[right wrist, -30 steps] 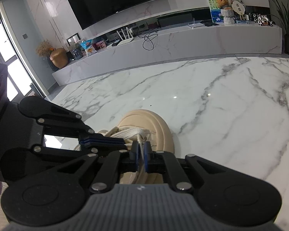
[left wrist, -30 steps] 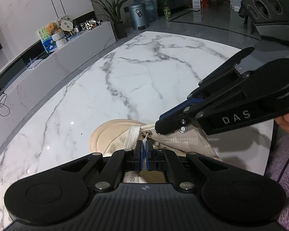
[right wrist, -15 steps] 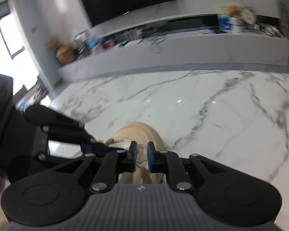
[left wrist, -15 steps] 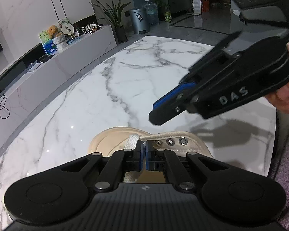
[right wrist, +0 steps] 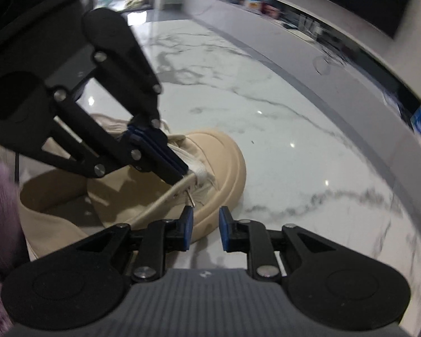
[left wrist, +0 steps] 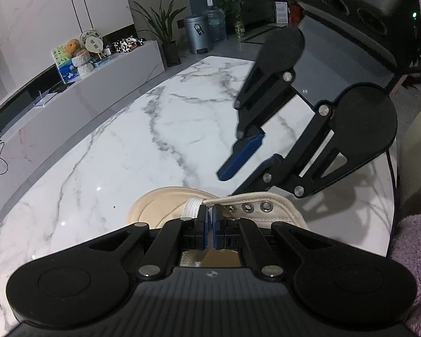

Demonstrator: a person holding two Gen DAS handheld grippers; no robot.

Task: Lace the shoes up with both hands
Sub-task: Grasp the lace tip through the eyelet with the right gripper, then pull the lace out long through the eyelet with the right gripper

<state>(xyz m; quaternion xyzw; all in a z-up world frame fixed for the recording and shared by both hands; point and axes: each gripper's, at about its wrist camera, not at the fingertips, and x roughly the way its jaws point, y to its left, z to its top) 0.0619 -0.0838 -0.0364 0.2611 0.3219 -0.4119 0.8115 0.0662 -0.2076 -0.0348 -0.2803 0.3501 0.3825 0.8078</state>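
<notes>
- The left gripper (right wrist: 182, 175) pinches the white lace (right wrist: 200, 172) at the toe of the beige shoe (right wrist: 224, 165) on the marble table (right wrist: 294, 140).
- The right gripper (right wrist: 206, 231) is opening, empty, just beside the toe.
- Upper eyelets (left wrist: 248, 207) look unthreaded; most lacing remains.

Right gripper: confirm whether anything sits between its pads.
No: the right gripper is opening with an empty gap, over the shoe toe.
</notes>
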